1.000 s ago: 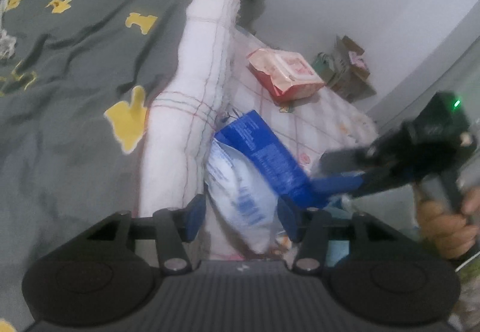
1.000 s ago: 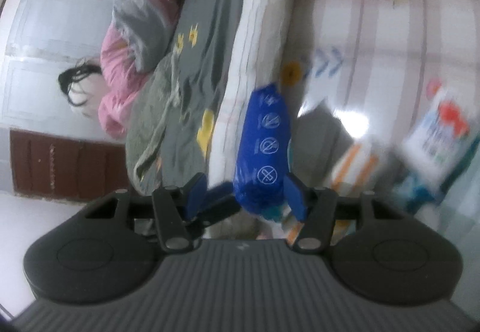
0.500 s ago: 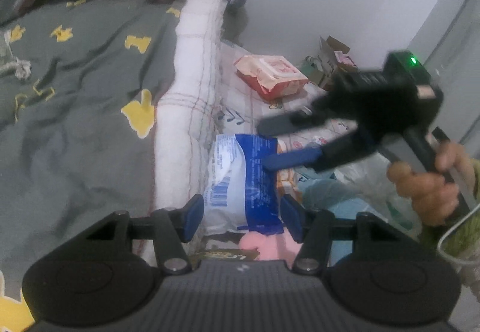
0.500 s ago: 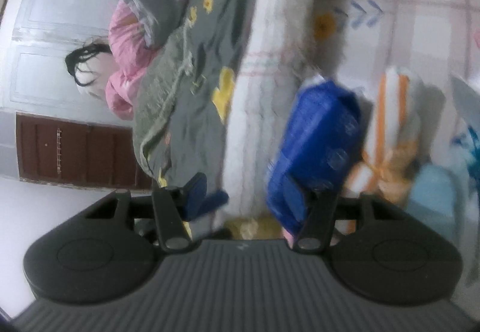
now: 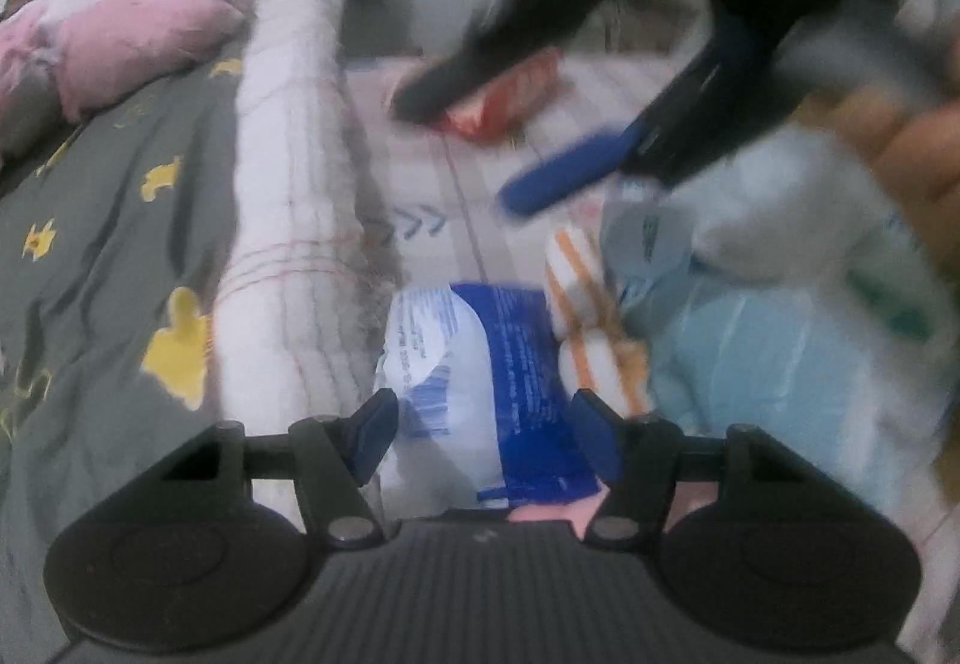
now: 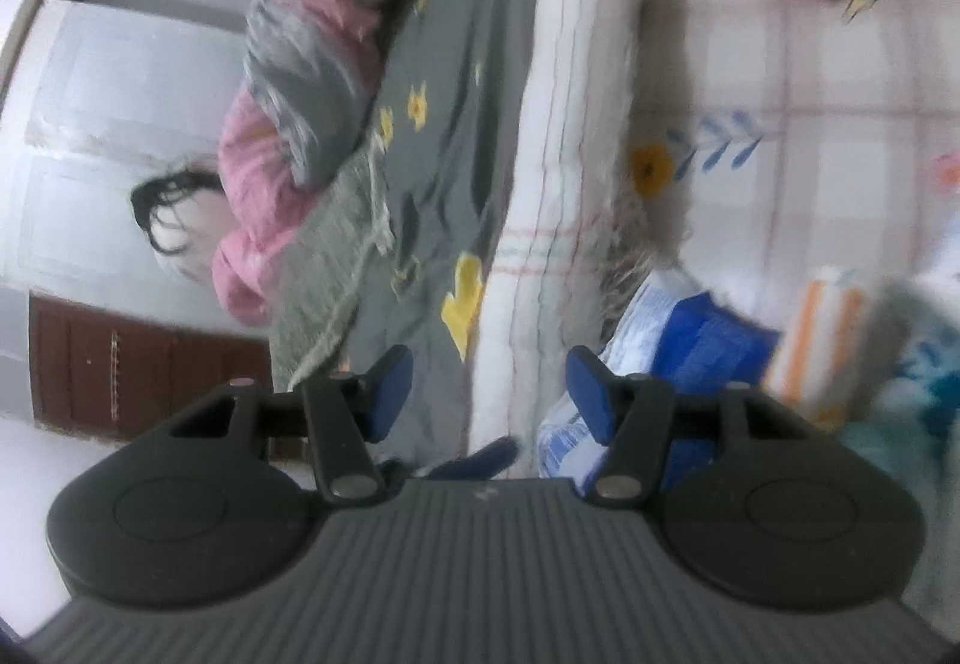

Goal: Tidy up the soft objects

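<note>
The bed (image 5: 90, 256) carries a rolled white blanket (image 5: 288, 220); just beside it lies the blue-and-white packet (image 5: 480, 364). Left gripper (image 5: 480, 424) straddles the packet, jaws just widening, apparently clear of it. Right gripper (image 6: 489, 388) is spread, holding nothing.

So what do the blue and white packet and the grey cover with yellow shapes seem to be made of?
Blue and white packet: probably thin plastic film, slightly glossy, creased, printed. Grey cover: likely woven cloth, matte, soft wrinkles; blur leaves the fibre open.
</note>
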`<state>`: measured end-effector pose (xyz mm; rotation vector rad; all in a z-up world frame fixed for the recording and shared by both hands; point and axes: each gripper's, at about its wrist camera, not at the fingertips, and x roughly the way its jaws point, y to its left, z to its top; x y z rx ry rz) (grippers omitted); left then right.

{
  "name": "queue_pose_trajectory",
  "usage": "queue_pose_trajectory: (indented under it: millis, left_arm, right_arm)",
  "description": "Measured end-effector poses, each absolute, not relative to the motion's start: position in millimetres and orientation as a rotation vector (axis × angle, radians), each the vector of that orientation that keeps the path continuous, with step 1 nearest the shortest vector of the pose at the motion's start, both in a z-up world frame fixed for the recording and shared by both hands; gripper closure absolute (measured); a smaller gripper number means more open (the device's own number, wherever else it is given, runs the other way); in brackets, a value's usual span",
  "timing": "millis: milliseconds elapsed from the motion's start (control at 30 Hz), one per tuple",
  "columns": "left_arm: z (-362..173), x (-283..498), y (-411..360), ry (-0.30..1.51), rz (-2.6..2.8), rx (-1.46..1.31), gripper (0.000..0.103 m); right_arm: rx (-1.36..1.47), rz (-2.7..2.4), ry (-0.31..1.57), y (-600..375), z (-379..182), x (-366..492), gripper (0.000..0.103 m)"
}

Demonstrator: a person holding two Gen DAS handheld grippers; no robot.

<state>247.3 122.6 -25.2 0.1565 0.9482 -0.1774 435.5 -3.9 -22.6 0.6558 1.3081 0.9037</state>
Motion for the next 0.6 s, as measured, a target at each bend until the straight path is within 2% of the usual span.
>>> queue_pose_trajectory:
  millis: [167,267,333,600]
  left_arm:
    - [-43.4,259.1,106.4,1.031,-0.219,0.267,0.034]
    - [-43.6,262.5,102.8,1.028,-0.214,0.303,0.046]
    - [-37.3,265.9,109.0,1.028,-0.2,0.241,0.069]
    - [-11.3,270.3,159.4,0.981,-0.148,-0.147,0.077]
  right_arm:
    - [0.672,0.864,1.273,-40.3,-14.7,429.2,0.041]
    - [0.692,0.855,1.268,-55.6,-19.8,425.0,0.041]
    - [0.716,0.856,1.267,-62.6,-22.9,421.7,0.041]
    - [0.776,0.865,1.235,-79.6,-20.8,407.7,0.041]
